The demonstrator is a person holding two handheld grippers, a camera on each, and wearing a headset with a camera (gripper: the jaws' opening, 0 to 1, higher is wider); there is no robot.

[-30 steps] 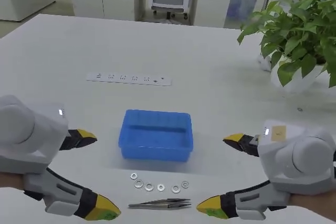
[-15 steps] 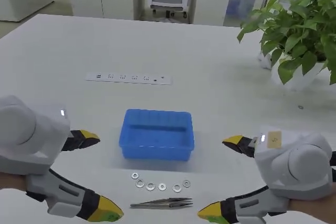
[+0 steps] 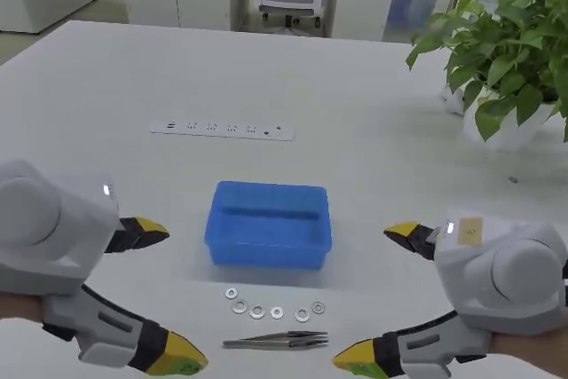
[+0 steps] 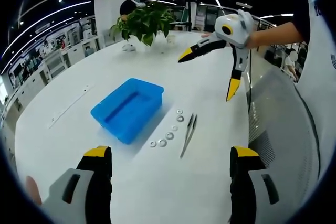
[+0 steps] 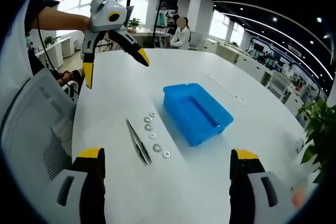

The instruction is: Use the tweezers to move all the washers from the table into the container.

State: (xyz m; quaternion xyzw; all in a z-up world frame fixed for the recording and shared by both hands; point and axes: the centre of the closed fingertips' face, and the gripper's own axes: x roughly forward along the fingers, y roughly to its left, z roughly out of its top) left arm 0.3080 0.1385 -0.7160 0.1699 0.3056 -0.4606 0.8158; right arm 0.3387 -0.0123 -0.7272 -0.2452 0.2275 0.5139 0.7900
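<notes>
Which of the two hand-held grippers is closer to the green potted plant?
Right. The right hand-held gripper hovers on the same side as the potted plant, which stands beyond it. The left hand-held gripper is across the blue container, farther off.

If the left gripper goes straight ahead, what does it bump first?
Probably the bare table, just past the row of washers and beside the blue container. Depth is hard to judge.
</notes>
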